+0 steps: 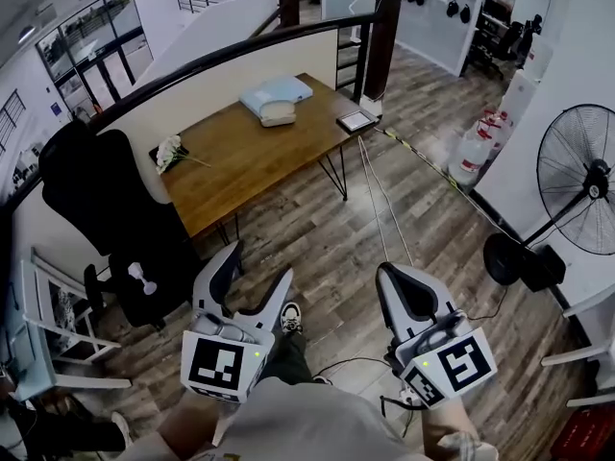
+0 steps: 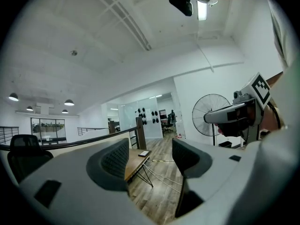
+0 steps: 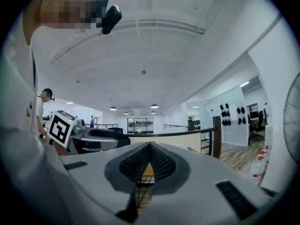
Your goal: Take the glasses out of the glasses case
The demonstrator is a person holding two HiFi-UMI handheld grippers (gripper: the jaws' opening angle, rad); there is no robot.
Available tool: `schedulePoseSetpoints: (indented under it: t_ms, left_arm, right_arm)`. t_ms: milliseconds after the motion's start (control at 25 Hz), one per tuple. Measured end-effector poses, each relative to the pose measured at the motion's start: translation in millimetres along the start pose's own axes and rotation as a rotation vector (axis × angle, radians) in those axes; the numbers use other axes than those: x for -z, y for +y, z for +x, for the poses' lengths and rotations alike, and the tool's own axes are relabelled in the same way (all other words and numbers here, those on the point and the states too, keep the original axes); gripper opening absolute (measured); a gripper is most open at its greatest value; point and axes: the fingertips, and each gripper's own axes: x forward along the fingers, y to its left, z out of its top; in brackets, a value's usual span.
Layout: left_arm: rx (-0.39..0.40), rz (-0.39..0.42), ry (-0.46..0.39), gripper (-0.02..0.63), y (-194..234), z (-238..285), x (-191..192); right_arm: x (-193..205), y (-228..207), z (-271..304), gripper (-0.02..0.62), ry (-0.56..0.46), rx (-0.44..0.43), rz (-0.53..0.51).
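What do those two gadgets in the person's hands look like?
Both are pale grey plastic tools with two curved jaws. The left gripper and right gripper each carry a white cube printed with black square markers. The jaw pads are dark and ribbed. The person wears a light shirt.

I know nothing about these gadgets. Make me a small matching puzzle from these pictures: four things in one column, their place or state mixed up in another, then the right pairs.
Things
1. left gripper
2. right gripper
3. fan
4. white flowers

Place or state
A. stands on the floor
B. jaws apart, nothing between them
C. lies at the edge of the wooden table
D. jaws together, nothing held

Pairs: 1-B, 2-D, 3-A, 4-C
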Motion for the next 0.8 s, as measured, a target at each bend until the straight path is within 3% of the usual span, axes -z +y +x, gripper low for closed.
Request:
schedulePoseSetpoints:
  t_ms: [800]
  left_arm:
    - [0.087,-0.003,0.049,0.276,173,195,10]
  right_arm:
    - [-15,-91,249,0.003,0.057,0.041,0.013]
